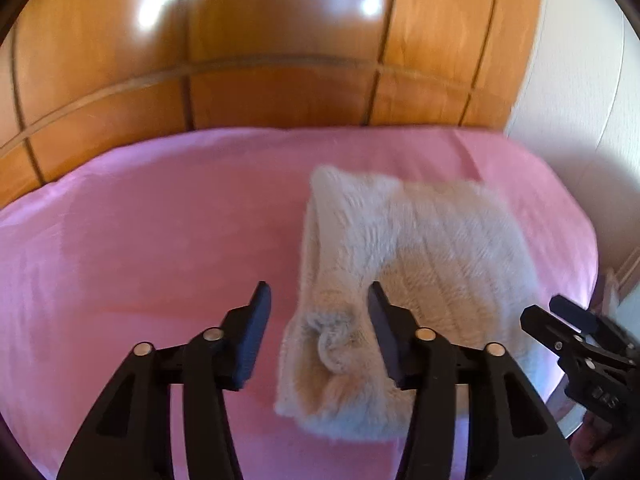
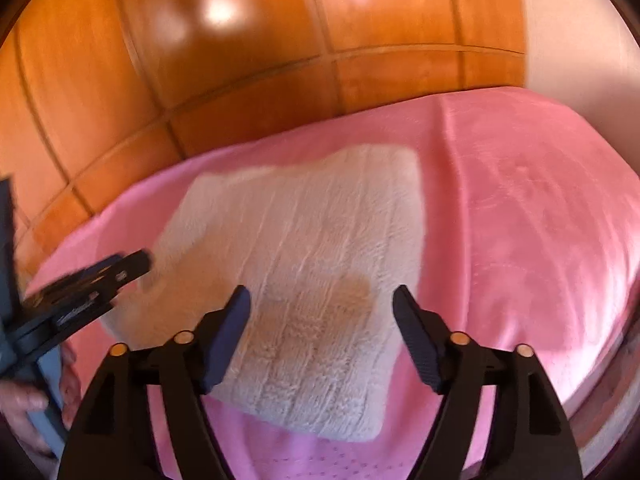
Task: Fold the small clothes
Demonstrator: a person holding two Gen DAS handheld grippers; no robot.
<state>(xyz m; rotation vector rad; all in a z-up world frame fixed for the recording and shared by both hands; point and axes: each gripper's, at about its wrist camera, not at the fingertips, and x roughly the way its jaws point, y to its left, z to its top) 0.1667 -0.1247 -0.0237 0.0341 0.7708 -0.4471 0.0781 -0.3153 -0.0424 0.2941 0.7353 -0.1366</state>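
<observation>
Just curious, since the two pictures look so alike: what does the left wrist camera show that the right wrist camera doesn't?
Only the left wrist view shows the cream knitted garment's rolled edge with a yarn loop. Only the right wrist view shows a crease in the pink blanket and a person's fingers. Both show the garment, the pink blanket, the wooden panels, and the open hand-held grippers, left and right.

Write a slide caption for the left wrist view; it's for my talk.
Open left gripper above folded cream knit garment on pink bedcover.
</observation>
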